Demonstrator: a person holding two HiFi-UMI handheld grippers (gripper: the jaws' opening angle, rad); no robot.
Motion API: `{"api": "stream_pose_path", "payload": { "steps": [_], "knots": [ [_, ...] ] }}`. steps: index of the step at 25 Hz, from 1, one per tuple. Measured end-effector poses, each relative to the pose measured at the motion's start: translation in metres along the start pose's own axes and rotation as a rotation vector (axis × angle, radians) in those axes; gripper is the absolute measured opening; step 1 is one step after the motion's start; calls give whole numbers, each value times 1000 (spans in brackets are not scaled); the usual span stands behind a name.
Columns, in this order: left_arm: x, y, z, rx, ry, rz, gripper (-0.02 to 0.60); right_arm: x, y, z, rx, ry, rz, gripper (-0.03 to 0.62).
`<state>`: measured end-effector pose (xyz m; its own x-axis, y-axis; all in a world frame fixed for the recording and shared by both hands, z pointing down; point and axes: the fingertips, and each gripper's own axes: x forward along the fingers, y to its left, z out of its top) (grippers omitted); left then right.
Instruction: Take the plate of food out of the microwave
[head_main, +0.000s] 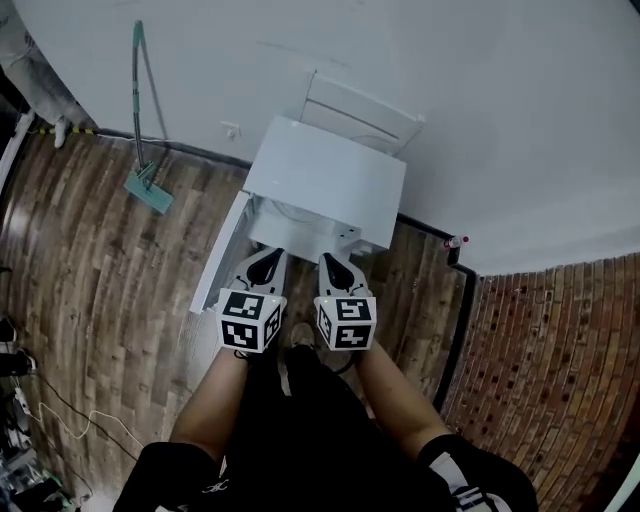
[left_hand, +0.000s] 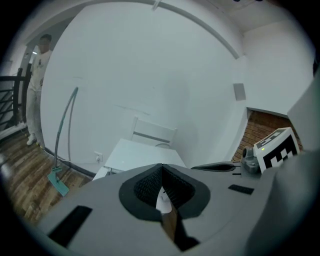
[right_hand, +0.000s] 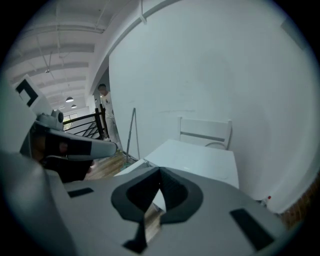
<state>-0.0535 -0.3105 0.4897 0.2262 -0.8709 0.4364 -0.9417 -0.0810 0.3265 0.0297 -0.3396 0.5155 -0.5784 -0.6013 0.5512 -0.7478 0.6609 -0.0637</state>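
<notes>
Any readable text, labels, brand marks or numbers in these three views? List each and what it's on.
None readable.
Left gripper and right gripper: the cubes carry only black-and-white square patterns, no letters.
White unit: no print shows on its top.
Wall socket: too small to read.

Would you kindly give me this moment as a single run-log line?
left tongs: shut, empty | right tongs: shut, empty | both: side by side, facing white table | plate: not in view
</notes>
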Motion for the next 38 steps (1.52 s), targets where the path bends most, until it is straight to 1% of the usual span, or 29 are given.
{"api": "stream_pose_path", "payload": {
  "steps": [4,8,11,13,17,19,21,23,24,27,29,34,38],
  "knots": [
    [13,18,-44,-60,18,29,-2,29,-4,-46,-32,34,14,11],
    [33,40,-88,-109,43,48,-2,71,-4,-90,-145,71,51,11],
    [49,57,-117,-112,58,52,-2,105,-7,-117,-210,94,72,11],
    [62,68,-132,-107,59,53,-2,129,-13,-127,-255,84,62,11],
    [89,87,-156,-124,43,51,-2,180,-27,-148,-389,84,32,11],
    [100,93,-168,-127,41,45,-2,204,-29,-157,-452,82,48,11],
    [108,97,-180,-113,45,34,-2,226,-27,-165,-531,91,85,13],
    [112,101,-191,-92,60,25,-2,248,-26,-177,-613,133,115,93],
    [114,102,-197,-82,70,20,-2,258,-27,-183,-652,157,116,120],
    [116,102,-213,-69,96,7,-2,284,-38,-196,-777,209,84,154],
    [117,101,-223,-72,112,-2,-2,299,-43,-201,-831,245,69,175],
    [116,109,-245,-92,153,-1,-2,325,-46,-214,-923,335,86,221],
    [115,114,-256,-108,174,-8,-2,336,-52,-224,-957,398,100,239]
  ]
}}
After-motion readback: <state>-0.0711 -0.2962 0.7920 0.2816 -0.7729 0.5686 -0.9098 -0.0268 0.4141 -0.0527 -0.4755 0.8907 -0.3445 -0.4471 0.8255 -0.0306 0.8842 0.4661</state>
